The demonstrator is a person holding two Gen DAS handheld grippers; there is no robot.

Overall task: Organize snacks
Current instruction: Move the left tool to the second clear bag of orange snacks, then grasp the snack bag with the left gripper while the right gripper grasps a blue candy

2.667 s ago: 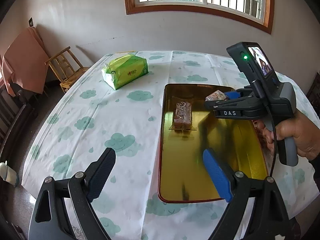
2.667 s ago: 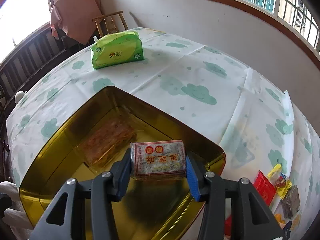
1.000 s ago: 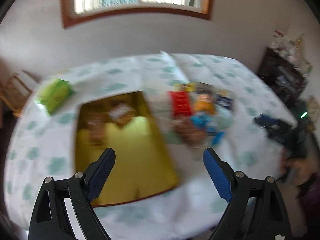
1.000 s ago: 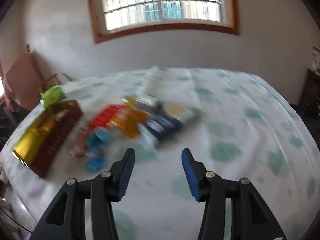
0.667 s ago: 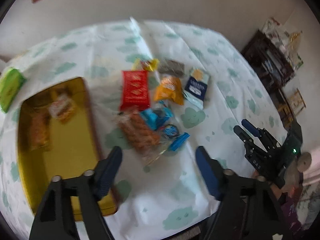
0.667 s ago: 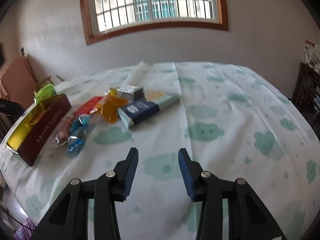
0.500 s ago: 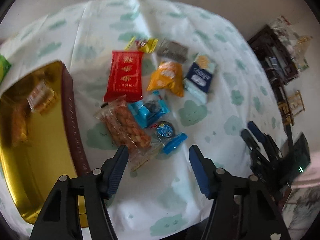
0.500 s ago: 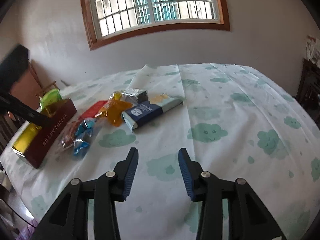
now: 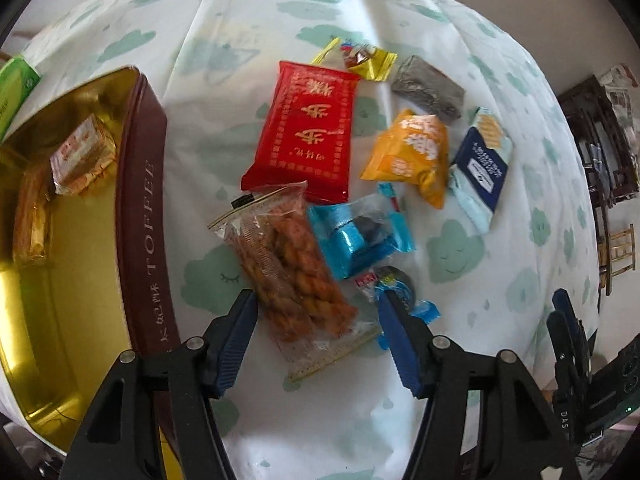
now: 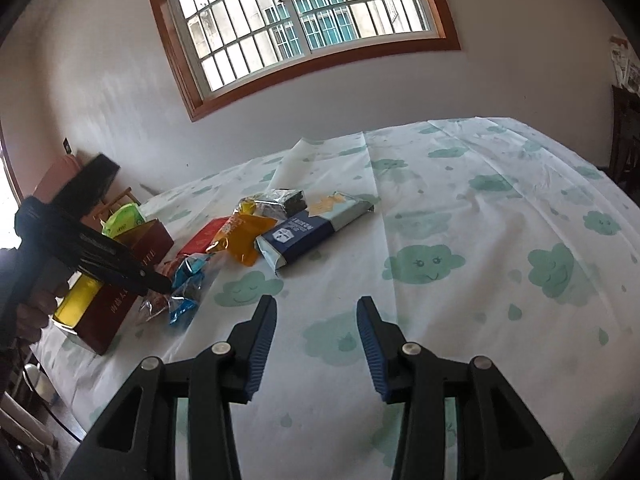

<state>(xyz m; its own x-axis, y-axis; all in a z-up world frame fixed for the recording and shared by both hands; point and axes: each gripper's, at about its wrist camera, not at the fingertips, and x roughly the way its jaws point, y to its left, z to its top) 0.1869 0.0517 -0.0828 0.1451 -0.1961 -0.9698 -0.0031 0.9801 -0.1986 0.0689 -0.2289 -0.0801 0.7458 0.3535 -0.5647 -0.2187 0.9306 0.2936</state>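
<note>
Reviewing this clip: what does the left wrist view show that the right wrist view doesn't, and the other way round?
Only the left wrist view: the inside of the gold tin, with two wrapped snacks in it, and the clear bag of fried twists between the open left tool's fingers, whose jaws have just been closing.

Only the right wrist view: the barred window and the open, empty right tool over bare tablecloth.

Both: the red packet, orange packet, navy packet and blue candies.

The green tissue pack (image 9: pixel 16 84) was cut off by the left wrist view's edge. The left claw's right finger (image 9: pixel 394 332) hid part of a small blue wrapper (image 9: pixel 404 300). The tin (image 9: pixel 140 208) ran off-frame.
</note>
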